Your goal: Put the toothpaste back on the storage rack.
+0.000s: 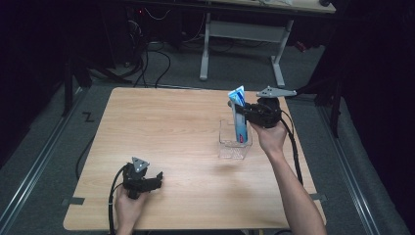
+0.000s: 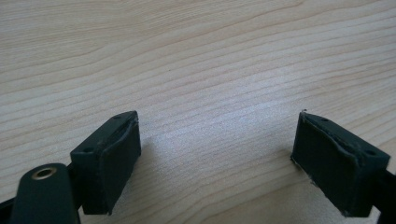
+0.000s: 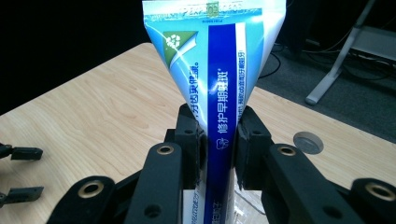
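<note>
Right gripper (image 1: 243, 110) clamped on tube (image 1: 240, 117), tube standing in clear box (image 1: 234, 147).
Tube upright, crimped end up, lower end inside the box at the table's (image 1: 161, 132) right side; jaws pinch its upper body. Left gripper (image 1: 151, 180) rests low at the near-left, jaws wide apart, nothing between them.

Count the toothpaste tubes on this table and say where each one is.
1. The toothpaste tube stands upright in the clear plastic holder on the table's right side, clamped by the right gripper. Another could be hidden behind it, though none is visible.
</note>
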Available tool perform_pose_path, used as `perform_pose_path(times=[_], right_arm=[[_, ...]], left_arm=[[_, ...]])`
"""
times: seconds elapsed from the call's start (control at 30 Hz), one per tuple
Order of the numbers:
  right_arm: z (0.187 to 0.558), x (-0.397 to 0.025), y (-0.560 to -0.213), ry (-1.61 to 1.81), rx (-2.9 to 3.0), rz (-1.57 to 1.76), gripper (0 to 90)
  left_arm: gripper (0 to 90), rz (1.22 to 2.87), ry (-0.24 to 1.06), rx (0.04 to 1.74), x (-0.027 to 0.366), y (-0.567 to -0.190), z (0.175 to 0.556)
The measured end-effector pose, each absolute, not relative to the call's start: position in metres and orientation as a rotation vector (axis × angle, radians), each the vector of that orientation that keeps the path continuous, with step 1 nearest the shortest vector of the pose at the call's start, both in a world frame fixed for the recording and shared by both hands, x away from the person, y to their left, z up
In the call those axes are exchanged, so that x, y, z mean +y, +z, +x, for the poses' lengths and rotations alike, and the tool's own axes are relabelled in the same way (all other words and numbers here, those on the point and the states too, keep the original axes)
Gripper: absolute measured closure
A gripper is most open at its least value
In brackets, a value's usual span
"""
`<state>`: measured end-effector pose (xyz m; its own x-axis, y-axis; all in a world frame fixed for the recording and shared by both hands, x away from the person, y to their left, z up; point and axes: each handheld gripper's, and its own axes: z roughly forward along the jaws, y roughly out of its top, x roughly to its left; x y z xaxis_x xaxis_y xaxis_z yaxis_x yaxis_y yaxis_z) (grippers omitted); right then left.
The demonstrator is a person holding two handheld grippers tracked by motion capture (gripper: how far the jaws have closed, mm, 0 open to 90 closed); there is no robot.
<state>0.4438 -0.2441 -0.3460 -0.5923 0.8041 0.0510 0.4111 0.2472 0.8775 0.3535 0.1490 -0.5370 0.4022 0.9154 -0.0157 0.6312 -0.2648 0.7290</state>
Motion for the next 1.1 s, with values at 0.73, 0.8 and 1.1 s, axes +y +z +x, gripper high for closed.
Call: perform_pose_path(times=[0.73,0.8,1.1], right_arm=[[0.456,-0.256,-0.367,1.28,2.077,1.216,73.5],[0.457,-0.256,-0.368,1.27,2.082,1.219,73.4],[0.459,-0.258,-0.381,1.237,2.095,1.253,73.3]], left_arm=[[15.6,2.0,0.55,1.315,0.149,-0.537,0.353],[15.6,1.998,0.552,1.315,0.149,-0.537,0.353],[15.6,2.0,0.551,1.314,0.149,-0.537,0.353]])
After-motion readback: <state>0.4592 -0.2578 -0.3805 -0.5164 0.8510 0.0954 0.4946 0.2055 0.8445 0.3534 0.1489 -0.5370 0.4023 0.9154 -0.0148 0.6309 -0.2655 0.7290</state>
